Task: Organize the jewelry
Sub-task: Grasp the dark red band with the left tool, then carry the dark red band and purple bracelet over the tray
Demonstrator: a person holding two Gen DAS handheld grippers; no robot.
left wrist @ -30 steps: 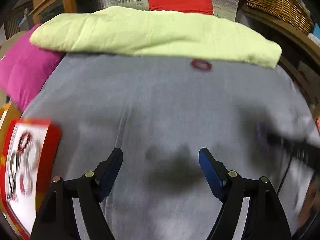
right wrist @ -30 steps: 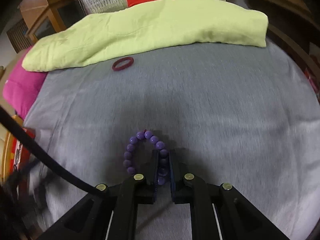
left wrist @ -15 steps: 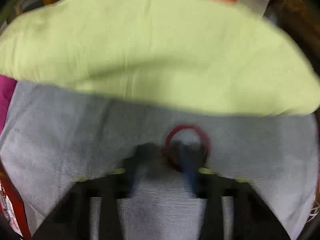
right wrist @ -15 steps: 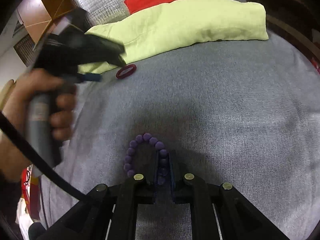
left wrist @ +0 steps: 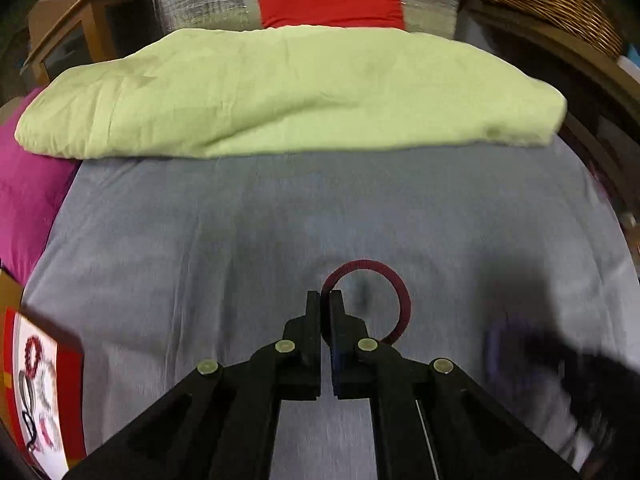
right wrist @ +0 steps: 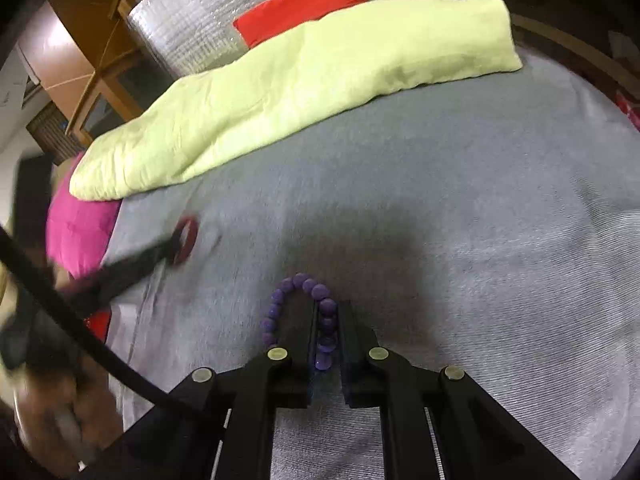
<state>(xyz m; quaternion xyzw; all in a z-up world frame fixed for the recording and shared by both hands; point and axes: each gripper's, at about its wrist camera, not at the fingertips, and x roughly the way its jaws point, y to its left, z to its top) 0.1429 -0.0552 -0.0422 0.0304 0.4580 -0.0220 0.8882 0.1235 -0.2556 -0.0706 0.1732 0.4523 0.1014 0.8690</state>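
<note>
Dark-red ring pinched in left claw; purple bead bracelet clamped in right claw. Step: carrying. Next: release both into red-rimmed tray.

I am in a home bedroom: a bed with a grey sheet, a folded pale-green quilt, a pink pillow, a wicker basket and wooden furniture beside it.

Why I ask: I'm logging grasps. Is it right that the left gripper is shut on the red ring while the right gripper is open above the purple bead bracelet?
Not quite. The right wrist view shows the right gripper shut on the purple bead bracelet, not open above it. The left gripper is indeed shut on the red ring.
</note>
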